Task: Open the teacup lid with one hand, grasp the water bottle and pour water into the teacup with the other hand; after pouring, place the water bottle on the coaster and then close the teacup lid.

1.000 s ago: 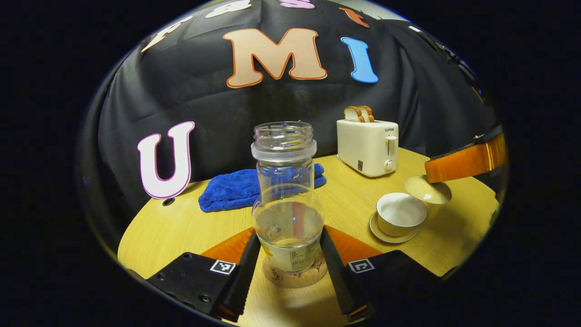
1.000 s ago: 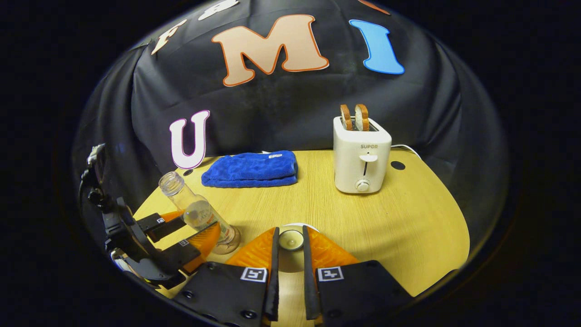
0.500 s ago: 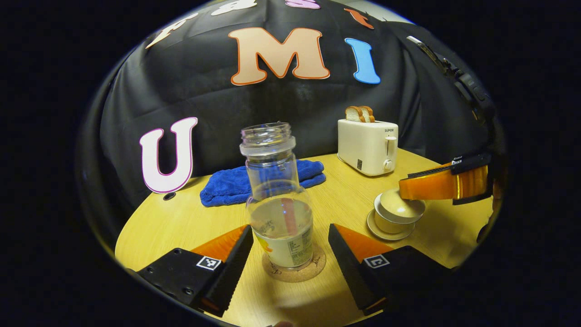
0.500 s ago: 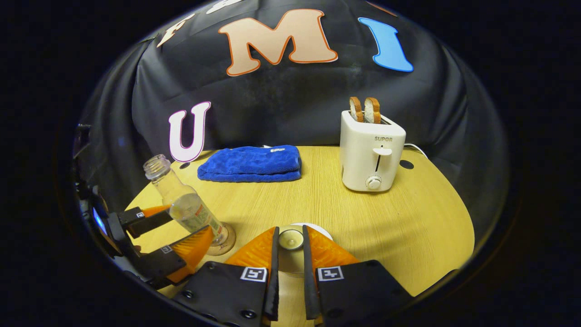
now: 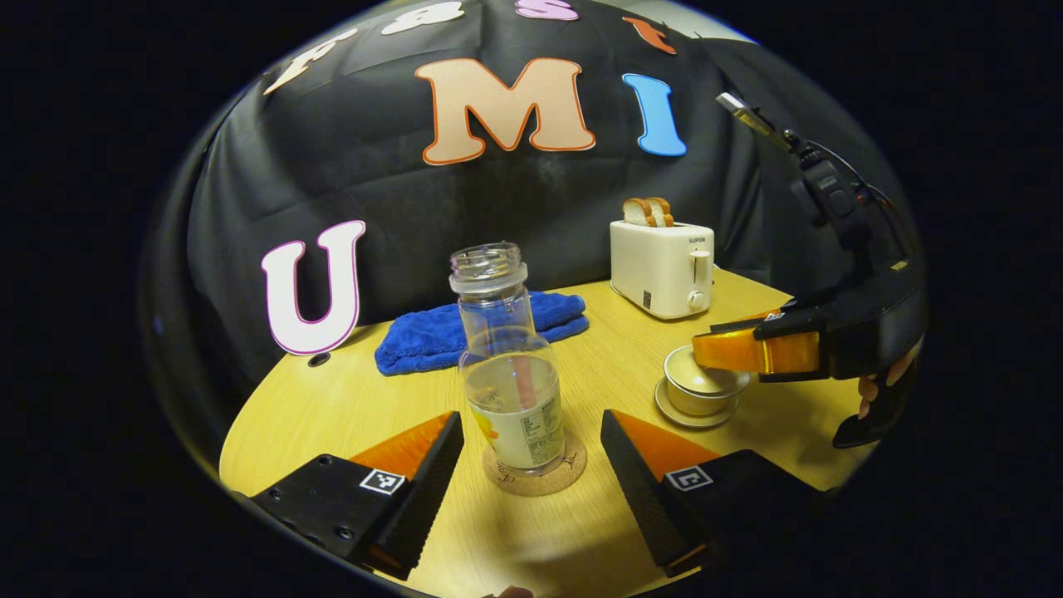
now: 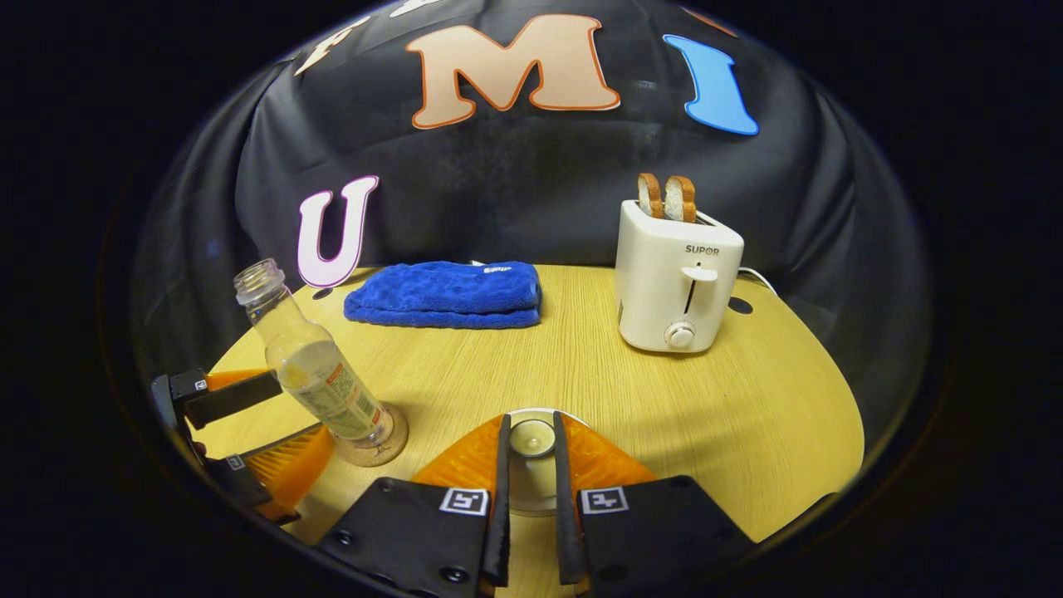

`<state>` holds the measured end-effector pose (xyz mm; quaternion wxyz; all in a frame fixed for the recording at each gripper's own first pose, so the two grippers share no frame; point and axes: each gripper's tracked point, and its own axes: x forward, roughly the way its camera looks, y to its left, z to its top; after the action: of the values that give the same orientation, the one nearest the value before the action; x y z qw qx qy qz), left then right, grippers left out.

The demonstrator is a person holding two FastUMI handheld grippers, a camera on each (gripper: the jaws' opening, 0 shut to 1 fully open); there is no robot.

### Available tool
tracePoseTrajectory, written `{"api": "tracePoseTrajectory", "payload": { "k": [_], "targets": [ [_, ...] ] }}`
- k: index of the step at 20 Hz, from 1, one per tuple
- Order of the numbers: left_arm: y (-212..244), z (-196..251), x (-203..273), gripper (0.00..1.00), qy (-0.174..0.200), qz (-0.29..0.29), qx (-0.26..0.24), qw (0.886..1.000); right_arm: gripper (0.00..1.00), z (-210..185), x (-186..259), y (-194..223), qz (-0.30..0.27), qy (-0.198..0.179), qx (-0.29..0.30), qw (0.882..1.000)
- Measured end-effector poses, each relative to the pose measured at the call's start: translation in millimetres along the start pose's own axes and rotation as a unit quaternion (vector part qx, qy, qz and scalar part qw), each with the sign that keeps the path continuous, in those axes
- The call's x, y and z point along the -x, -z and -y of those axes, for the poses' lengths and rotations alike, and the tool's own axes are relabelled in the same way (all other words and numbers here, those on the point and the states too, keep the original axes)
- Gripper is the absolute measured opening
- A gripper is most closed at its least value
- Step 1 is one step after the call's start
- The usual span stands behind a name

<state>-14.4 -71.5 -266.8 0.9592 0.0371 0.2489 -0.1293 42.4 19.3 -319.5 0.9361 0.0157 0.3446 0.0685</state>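
While the left gripper sits low over the table with its fingers spread wide and clear of the water bottle, that bottle stands upright on the coaster in the left gripper view; farther right, the right gripper reaches level over the teacup. Seen in the right gripper view, the right gripper's fingers are pinched on the lid knob, the lid lying on the cup, and the left gripper stands released beside the bottle.

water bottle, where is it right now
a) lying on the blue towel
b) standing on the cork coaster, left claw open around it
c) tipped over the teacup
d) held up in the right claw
b: the water bottle stands upright on the coaster, and the left claw fingers are spread clear of both its sides.
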Motion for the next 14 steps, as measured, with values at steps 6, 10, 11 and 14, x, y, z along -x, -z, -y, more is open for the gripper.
{"api": "tracePoseTrajectory", "payload": {
  "k": [6, 10, 11, 14],
  "targets": [
    [-13, 0, 20, 0.97, 0.001, 0.008, -0.004, 1.000, 0.29, 1, 0, 3, 0.003, -0.002, 0.005, 1.000],
    [-33, -5, 31, 0.96, -0.005, 0.021, -0.013, 1.000, 0.54, 3, 11, -6, 0.014, 0.000, -0.003, 1.000],
    [-42, -7, 34, 0.97, -0.008, 0.028, -0.013, 0.999, 0.63, 4, 17, -13, 0.027, 0.001, -0.002, 1.000],
    [-68, -12, 44, 0.96, -0.016, 0.052, -0.006, 0.998, 0.87, 5, 44, -38, 0.070, 0.009, 0.010, 0.997]
  ]
}}
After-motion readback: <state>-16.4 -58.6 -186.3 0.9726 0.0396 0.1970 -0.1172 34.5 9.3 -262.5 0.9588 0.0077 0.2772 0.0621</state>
